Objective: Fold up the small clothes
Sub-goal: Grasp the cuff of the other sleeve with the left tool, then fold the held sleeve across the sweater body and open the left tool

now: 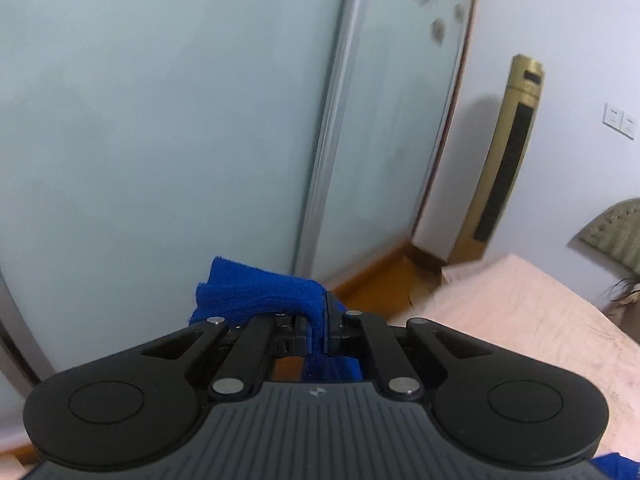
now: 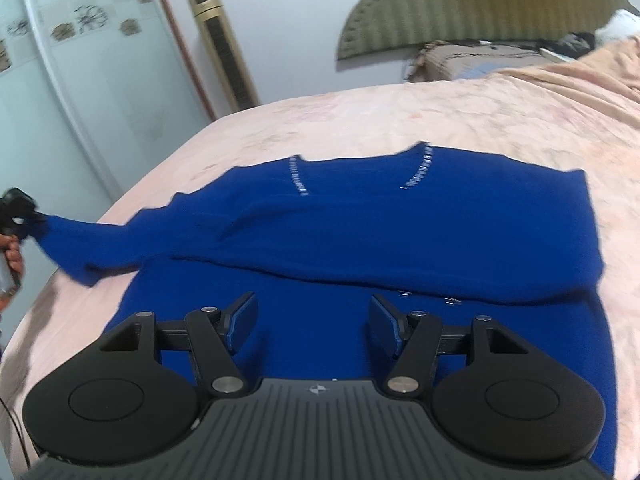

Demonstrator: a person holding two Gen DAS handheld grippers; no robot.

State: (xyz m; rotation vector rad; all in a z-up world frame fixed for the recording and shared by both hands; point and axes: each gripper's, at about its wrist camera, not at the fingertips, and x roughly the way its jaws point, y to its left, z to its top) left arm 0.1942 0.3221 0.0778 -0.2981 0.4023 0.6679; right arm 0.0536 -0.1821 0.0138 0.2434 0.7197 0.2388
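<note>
A blue sweater with a silver-trimmed V neck lies spread on the pink bedsheet, partly folded over itself. My left gripper is shut on the end of its blue sleeve and holds it out past the bed's left edge; this gripper shows in the right wrist view at the far left, with the sleeve stretched to it. My right gripper is open and empty, just above the sweater's lower part.
A frosted sliding door and a gold tower fan stand beyond the bed's left side. A green headboard and pillows are at the far end. Wood floor shows beside the bed.
</note>
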